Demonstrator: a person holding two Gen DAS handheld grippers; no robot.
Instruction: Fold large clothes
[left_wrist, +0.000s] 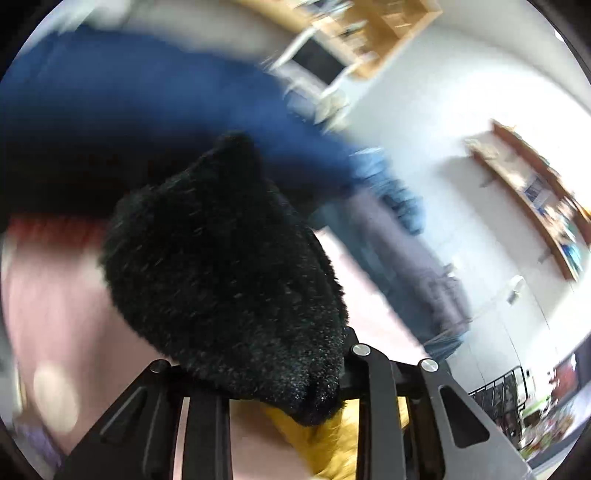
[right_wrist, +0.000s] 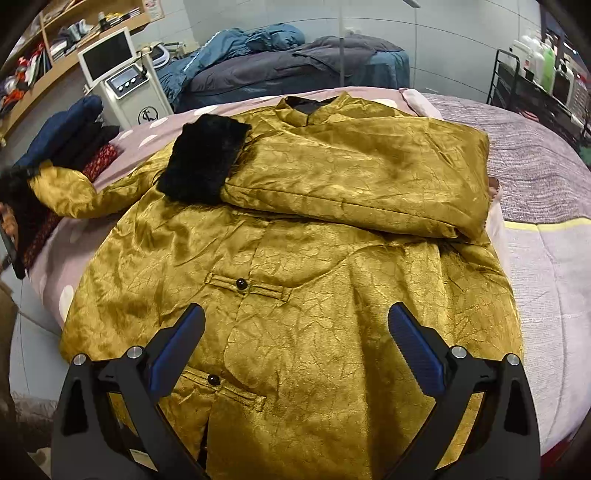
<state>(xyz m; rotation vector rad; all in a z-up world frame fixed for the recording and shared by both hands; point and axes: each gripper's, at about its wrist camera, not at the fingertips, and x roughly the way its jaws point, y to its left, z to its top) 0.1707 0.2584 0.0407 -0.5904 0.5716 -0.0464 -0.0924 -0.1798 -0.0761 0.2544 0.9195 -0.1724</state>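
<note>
A golden jacket (right_wrist: 295, 266) lies front up on a pink dotted bed sheet (right_wrist: 546, 295). One sleeve is folded across its chest, ending in a black fur cuff (right_wrist: 203, 158). The other sleeve (right_wrist: 62, 188) stretches to the far left and is raised off the bed. In the left wrist view its black fur cuff (left_wrist: 221, 266) fills the space between the fingers, with golden cloth (left_wrist: 332, 443) below. My left gripper (left_wrist: 291, 373) is shut on this cuff, its tips buried in the fur. My right gripper (right_wrist: 295, 332) hangs open over the jacket's lower front and touches nothing.
Folded navy, black and red clothes (right_wrist: 74, 129) are stacked at the bed's left edge. Behind them stands a white machine with a screen (right_wrist: 118, 74). A second bed with blue and grey bedding (right_wrist: 277, 62) is at the back, a black cart (right_wrist: 535, 85) at the right.
</note>
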